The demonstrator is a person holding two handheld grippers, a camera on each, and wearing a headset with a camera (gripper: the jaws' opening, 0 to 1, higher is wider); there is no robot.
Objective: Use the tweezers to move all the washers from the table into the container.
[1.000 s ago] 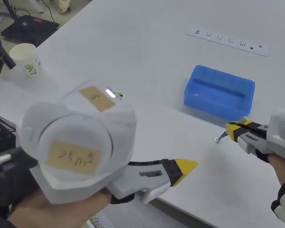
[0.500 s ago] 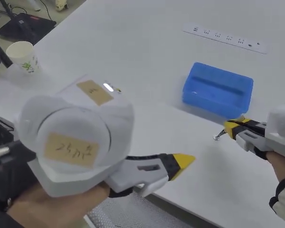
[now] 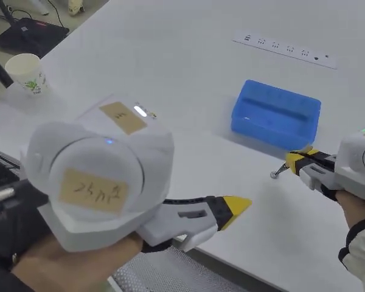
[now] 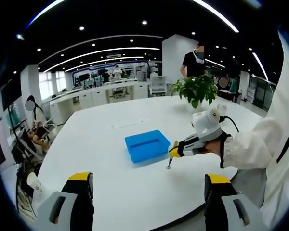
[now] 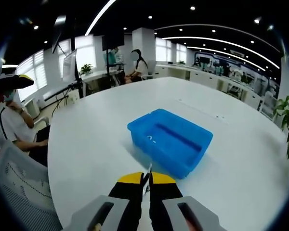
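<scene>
The blue container [image 3: 275,114] stands on the white table [image 3: 170,73], with a small shiny speck inside that is too small to name. My right gripper [image 3: 299,160] is shut on thin metal tweezers [image 3: 280,172], whose tip rests just above the table in front of the container's near right corner. In the right gripper view the jaws [image 5: 147,180] pinch the tweezers [image 5: 148,172], pointing at the container [image 5: 171,139]. My left gripper [image 3: 233,208] is held low at the table's near edge, and in its own view [image 4: 149,183] it stands wide open with nothing in it. I cannot tell whether the tweezers hold a washer.
A white power strip [image 3: 285,50] lies behind the container. A paper cup [image 3: 24,72] stands near the table's left edge. A potted plant [image 4: 196,90] and a standing person [image 4: 195,60] are beyond the far side. Seated people [image 5: 19,125] are off the table's edge.
The head camera has drifted a little. The right gripper and tweezers have crept slightly left; both grippers keep their states.
</scene>
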